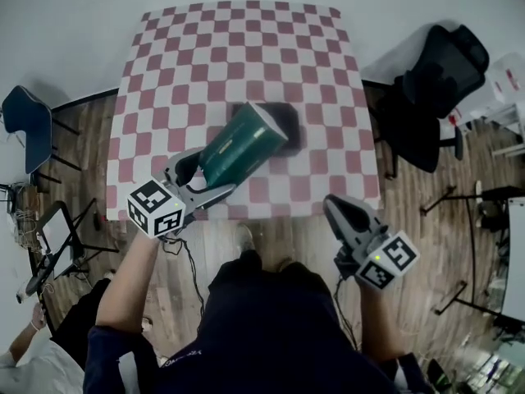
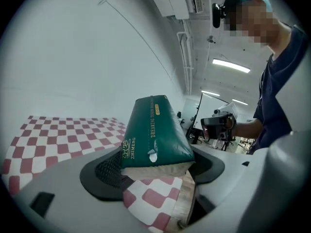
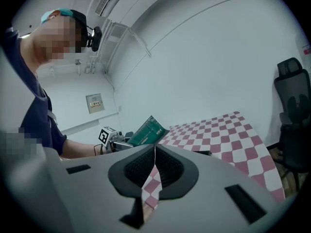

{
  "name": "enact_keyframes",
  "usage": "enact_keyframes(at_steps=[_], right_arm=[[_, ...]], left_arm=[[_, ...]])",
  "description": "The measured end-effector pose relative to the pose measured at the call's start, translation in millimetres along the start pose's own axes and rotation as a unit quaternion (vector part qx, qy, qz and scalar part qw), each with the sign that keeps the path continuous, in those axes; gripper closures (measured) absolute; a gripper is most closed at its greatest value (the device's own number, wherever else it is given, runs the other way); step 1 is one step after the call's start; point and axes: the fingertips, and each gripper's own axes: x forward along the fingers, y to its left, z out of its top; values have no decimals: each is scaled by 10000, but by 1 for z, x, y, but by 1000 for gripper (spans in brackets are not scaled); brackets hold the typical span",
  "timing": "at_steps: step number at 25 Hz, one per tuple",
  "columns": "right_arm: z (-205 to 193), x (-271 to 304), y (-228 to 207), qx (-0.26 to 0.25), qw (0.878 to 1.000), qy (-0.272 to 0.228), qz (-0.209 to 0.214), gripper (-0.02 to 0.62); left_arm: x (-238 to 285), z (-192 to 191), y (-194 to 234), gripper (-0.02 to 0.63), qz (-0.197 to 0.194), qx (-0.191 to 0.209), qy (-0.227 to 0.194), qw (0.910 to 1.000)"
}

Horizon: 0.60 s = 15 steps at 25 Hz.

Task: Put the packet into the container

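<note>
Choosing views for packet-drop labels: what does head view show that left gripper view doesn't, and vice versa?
Only head view: the dark container on the table just beyond the packet, and the black office chair to the side.

Only left gripper view: the left gripper with its jaws clamped on the packet's lower end, the ZHIMENG print, and ceiling lights.

Both: green packet, checkered table, and right gripper held off to the side.

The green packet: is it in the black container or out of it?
Out. The left gripper holds the packet tilted in the air, with its far end over the black container.
</note>
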Motion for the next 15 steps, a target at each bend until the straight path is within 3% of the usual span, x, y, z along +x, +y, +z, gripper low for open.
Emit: enact_keyframes(at_steps=[9, 15], right_arm=[[-14, 19, -39, 357, 9991, 194, -104, 578], [-20, 23, -70, 540, 9979, 348, 33, 578]], left_arm=[[59, -19, 63, 190, -240, 681, 1169, 9905], [96, -37, 79, 190, -291, 1573, 2091, 9647]])
